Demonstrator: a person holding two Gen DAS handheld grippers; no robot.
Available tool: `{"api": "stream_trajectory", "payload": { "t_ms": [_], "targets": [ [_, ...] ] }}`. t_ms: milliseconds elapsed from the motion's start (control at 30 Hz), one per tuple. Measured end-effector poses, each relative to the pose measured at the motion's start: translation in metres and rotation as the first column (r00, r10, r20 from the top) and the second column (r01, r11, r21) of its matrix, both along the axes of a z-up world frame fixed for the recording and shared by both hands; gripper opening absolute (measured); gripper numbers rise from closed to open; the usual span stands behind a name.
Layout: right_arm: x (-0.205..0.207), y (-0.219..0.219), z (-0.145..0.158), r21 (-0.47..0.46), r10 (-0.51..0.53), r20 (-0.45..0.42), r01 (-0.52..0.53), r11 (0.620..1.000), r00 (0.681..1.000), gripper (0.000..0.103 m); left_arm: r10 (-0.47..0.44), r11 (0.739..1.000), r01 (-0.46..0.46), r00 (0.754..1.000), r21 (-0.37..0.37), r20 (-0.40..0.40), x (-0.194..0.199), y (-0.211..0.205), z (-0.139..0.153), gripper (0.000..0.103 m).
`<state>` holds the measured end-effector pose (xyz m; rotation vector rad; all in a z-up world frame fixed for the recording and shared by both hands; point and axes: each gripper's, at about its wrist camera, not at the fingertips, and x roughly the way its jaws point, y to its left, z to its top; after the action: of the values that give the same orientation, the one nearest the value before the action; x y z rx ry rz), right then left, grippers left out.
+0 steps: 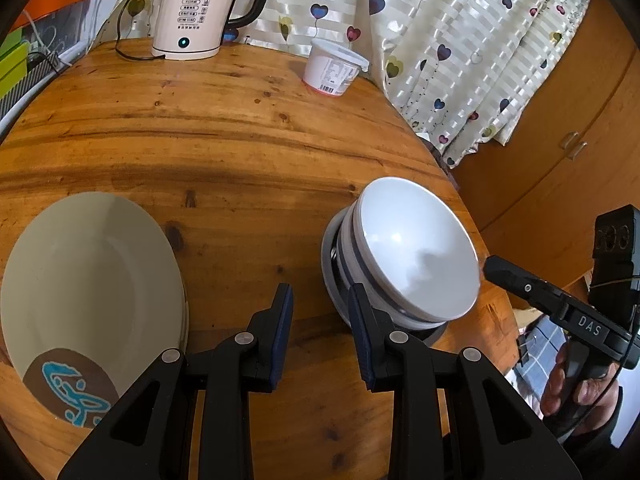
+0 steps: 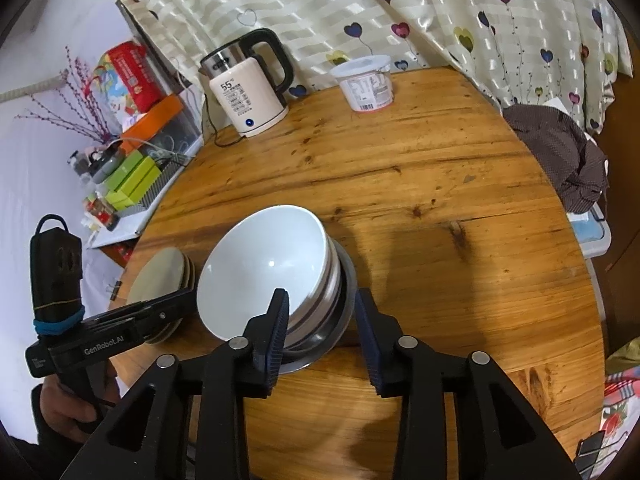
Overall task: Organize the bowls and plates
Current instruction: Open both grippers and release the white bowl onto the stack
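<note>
In the left wrist view the left gripper (image 1: 320,312) fills the bottom centre of the frame, its jaws parted by a moderate gap with only bare wood between them; they hold nothing. Its right finger stands just in front of the lower left edge of the stack of bowls (image 1: 404,256), which sits right of centre, the white top bowl tilted toward the right and the metal bowl at the bottom resting on the desk (image 1: 224,136). The stack lies near the desk's curved right edge. At the lower left, the cream plates (image 1: 88,280) lie flat, reaching the frame's lower left border, with an open strip of wood between plates and bowls. At the right edge the right gripper (image 1: 496,268) shows its dark tip just beside the top bowl's rim, apart from it. In the right wrist view the right gripper's (image 2: 320,316) jaws stand partly open around the near side of the stack of bowls (image 2: 268,268); the left finger sits inside the white bowl, the right finger outside and clear of the metal rim, so nothing is clamped. Beyond the stack, the middle and right of the desk are open wood. At the far edge stand an electric kettle (image 2: 248,88) and a white tub (image 2: 366,84), against the curtain (image 2: 360,4).
</note>
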<state>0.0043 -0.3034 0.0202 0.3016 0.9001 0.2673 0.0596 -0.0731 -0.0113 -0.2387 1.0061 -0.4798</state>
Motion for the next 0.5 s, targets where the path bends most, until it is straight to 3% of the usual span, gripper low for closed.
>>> {"api": "stream_trajectory", "payload": {
  "t_ms": [500],
  "targets": [
    [-0.012,-0.011,-0.003,-0.050,-0.006,0.055,0.009,0.999,0.998,0.040,-0.010,1.000,0.010,1.000,0.015,0.012,-0.007,0.000,-0.003,0.030]
  ]
}}
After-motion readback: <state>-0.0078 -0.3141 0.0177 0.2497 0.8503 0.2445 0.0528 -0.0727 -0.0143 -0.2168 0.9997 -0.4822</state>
